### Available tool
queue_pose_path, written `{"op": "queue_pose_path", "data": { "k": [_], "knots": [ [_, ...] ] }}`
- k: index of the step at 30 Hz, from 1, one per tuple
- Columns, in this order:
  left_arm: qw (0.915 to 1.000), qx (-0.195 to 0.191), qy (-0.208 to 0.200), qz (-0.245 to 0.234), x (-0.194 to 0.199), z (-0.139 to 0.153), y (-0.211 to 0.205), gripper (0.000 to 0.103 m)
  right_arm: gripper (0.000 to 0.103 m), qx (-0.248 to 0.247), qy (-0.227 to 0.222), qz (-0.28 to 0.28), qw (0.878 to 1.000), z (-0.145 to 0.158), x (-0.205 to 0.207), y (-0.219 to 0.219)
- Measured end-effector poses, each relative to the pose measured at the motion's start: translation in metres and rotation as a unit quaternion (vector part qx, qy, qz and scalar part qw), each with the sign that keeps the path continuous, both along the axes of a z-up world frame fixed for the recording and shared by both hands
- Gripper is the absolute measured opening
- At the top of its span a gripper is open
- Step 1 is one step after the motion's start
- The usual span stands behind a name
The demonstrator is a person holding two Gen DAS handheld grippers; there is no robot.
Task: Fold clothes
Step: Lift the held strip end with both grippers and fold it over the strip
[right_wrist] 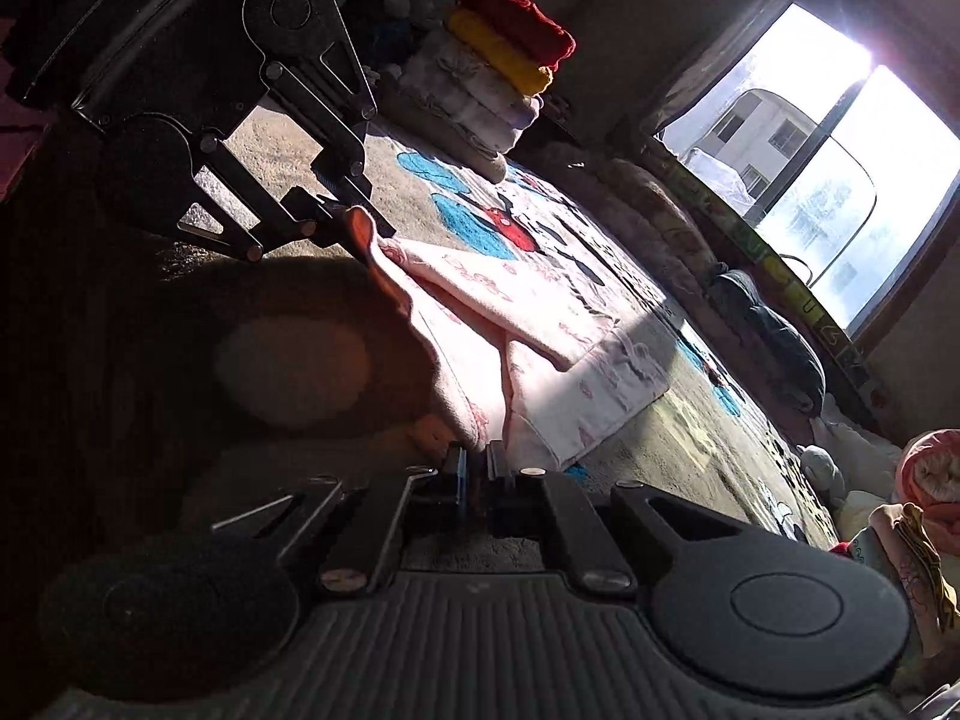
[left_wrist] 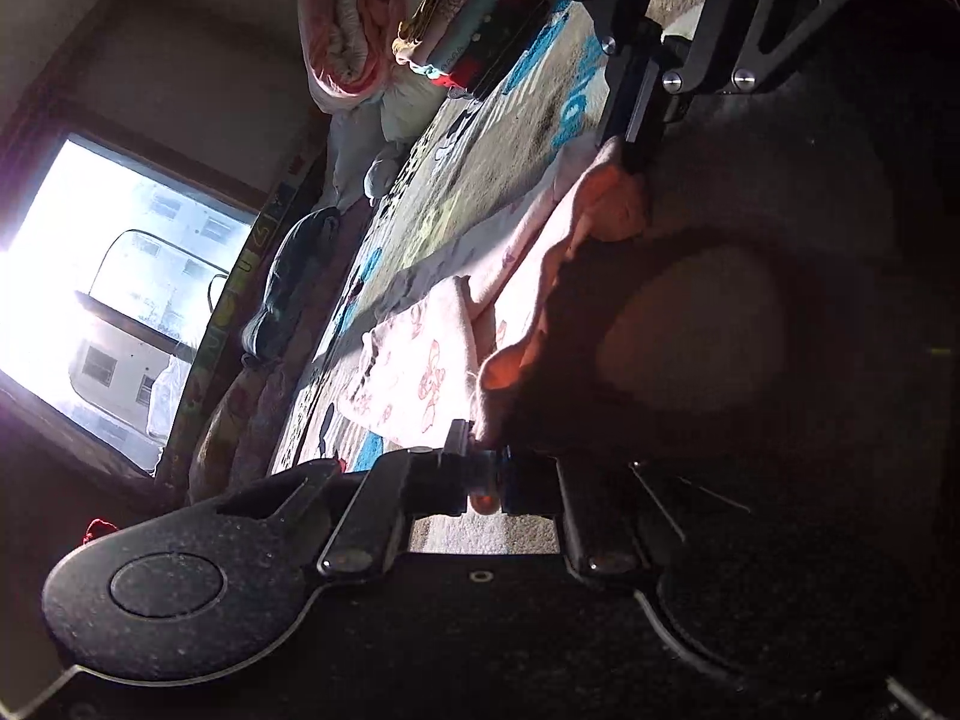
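Right now both grippers pinch the same pink cloth [right_wrist: 528,312], which lies partly folded on a bed with a cartoon blanket [right_wrist: 480,222]. The left gripper [left_wrist: 480,462] has its fingers squeezed tight on one edge of the cloth, and the other view shows it [right_wrist: 354,213] holding a lifted corner. The right gripper [right_wrist: 477,462] has its fingers almost together with the near edge of the cloth between them, and the left camera sees it [left_wrist: 633,156] gripping the far corner. The cloth is pale pink with little red pictures, and one half is laid over the other. A big dark shadow covers the part nearest the grippers. There are no boxes or baskets to see. Farther back on the bed stands a neat stack of folded clothes [right_wrist: 504,66] with a red one on top and a yellow one under it. Another pile of folded clothes [left_wrist: 468,24] sits beside a crumpled pink bundle [left_wrist: 351,18]. A dark grey thing [right_wrist: 774,330] lies along the bed edge under the bright window [right_wrist: 828,156]. Nothing lies between the grippers and the cloth.
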State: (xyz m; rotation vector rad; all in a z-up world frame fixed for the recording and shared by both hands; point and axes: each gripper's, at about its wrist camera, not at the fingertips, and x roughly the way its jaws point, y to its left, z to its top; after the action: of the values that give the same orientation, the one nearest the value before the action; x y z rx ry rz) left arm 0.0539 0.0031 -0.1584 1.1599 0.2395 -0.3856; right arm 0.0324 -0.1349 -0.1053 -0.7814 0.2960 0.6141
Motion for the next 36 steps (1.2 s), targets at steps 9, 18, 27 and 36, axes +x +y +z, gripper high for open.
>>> {"op": "queue_pose_path", "data": {
  "k": [9,18,27,36],
  "knots": [
    [0.9998,0.018,0.002,0.001,-0.016,-0.011,0.006,0.018,0.023,-0.059,-0.026,-0.008,0.998,-0.017,-0.017,0.000],
    [0.9999,0.008,0.001,0.009,-0.011,-0.013,0.009,0.029,0.048,-0.073,-0.033,-0.014,0.997,-0.012,-0.013,-0.007],
    [1.0000,0.000,-0.001,0.005,-0.001,-0.015,0.007,0.029,0.051,-0.096,-0.085,0.012,0.992,-0.027,0.006,-0.004],
    [0.9997,-0.021,-0.012,0.001,0.003,-0.010,0.012,0.039,0.047,-0.101,-0.136,0.039,0.985,-0.023,0.008,-0.017]
  ]
}}
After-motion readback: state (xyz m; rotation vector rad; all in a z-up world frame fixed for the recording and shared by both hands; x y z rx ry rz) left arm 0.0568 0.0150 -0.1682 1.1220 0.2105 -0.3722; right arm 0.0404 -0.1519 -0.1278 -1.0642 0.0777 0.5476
